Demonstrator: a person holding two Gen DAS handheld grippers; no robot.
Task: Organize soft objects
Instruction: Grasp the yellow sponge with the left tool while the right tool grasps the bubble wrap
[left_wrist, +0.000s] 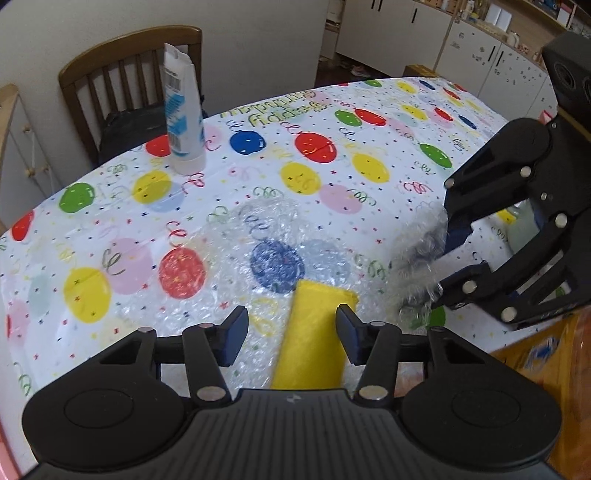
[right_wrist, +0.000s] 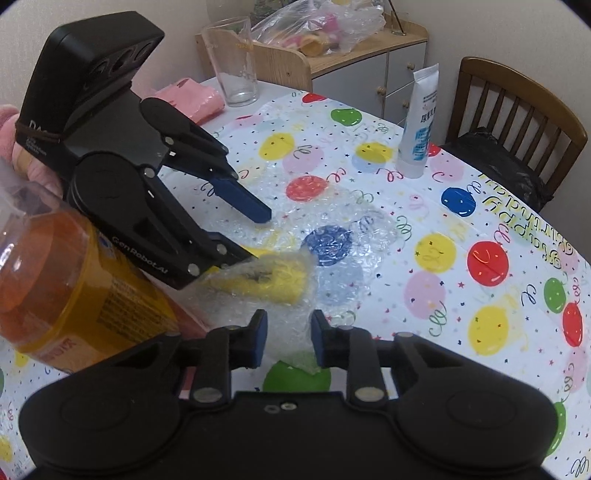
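Observation:
A sheet of clear bubble wrap (left_wrist: 258, 229) lies on the balloon-print tablecloth (left_wrist: 110, 229). A yellow foam block (left_wrist: 314, 347) rests on it. My left gripper (left_wrist: 291, 332) straddles the block with its jaws apart: the right pad touches the block's edge and the left pad stands clear of it. From the right wrist view the left gripper (right_wrist: 255, 236) shows the same gap, above the yellow block (right_wrist: 288, 277). My right gripper (right_wrist: 289, 339) is shut on a bunched edge of the bubble wrap (right_wrist: 369, 236). It appears again as the right gripper (left_wrist: 448, 260) pinching the wrap.
A white tube (left_wrist: 183, 122) stands upright at the far side, in front of a wooden chair (left_wrist: 129, 74). An orange jar (right_wrist: 74, 288) lies close to the left gripper. A glass (right_wrist: 236, 62) and a pink bag (right_wrist: 192, 99) sit beyond it. The table edge runs close on the right.

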